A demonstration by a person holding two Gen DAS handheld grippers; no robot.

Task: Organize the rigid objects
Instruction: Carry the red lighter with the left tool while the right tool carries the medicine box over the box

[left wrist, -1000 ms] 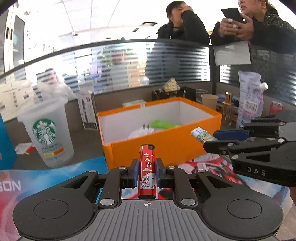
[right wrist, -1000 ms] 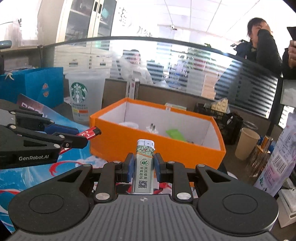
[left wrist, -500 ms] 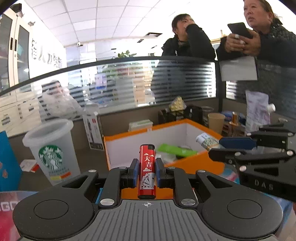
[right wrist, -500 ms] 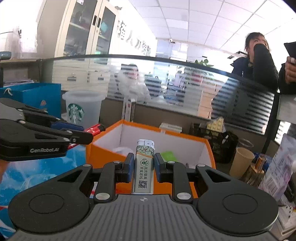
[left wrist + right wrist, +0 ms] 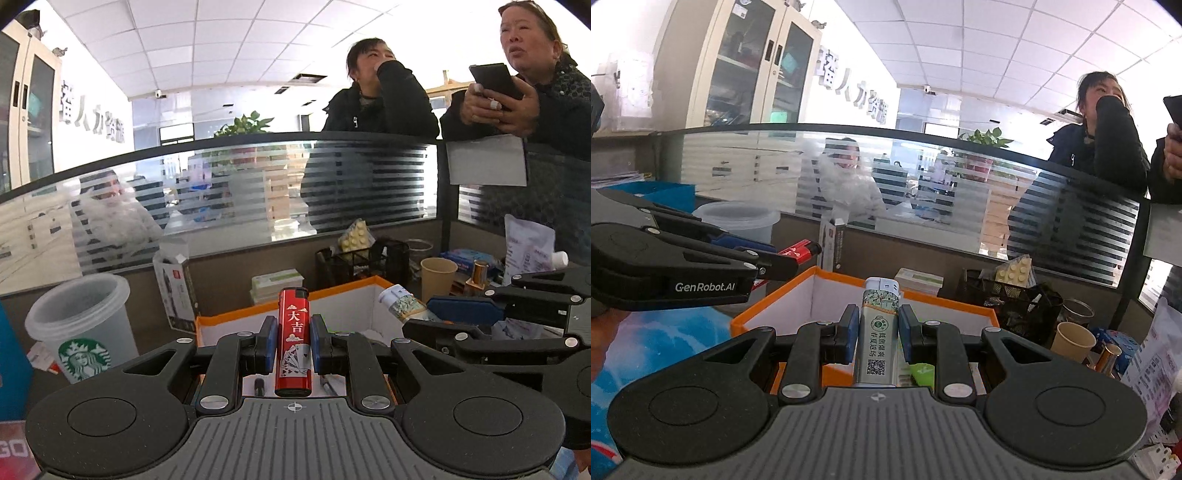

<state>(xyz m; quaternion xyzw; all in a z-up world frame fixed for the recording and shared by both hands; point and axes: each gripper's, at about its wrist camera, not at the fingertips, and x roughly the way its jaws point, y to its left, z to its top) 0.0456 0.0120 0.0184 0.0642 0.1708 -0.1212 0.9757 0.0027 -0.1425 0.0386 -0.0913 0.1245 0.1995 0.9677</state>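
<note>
Left wrist view: left tool point(image 5: 293, 341) pinches a red lighter point(image 5: 294, 343) w/ blue pads tight on both sides; the lighter stands upright along the fingers, black cap at the far end. Just beyond it is the orange box point(image 5: 236, 317), white inside, only its far rim and part of the inner wall showing over the tool. At right, the right tool point(image 5: 424, 314) reaches in from the side w/ a white-capped green-patterned lighter point(image 5: 400, 302) clamped in it, tip over the box. Left on the worktop: a clear Starbucks cup point(image 5: 83, 325). Far right: a paper cup point(image 5: 439, 275) and a black mesh basket point(image 5: 364, 264). Behind the striped glass partition point(image 5: 258, 188), two people stand, one holding a phone point(image 5: 495, 81).

Right wrist view: the right tool point(image 5: 875, 341) is pressed on the green lighter point(image 5: 877, 339), upright between blue pads, white cap far. The orange box point(image 5: 768, 314) sits right behind, open top; something green lies inside near the right pad. At left, the left tool point(image 5: 783, 258) comes in w/ the red lighter point(image 5: 798, 253) sticking out its tip, above the box's left corner. The paper cup point(image 5: 1071, 341) is at right, near the mesh basket point(image 5: 1012, 299).
</note>
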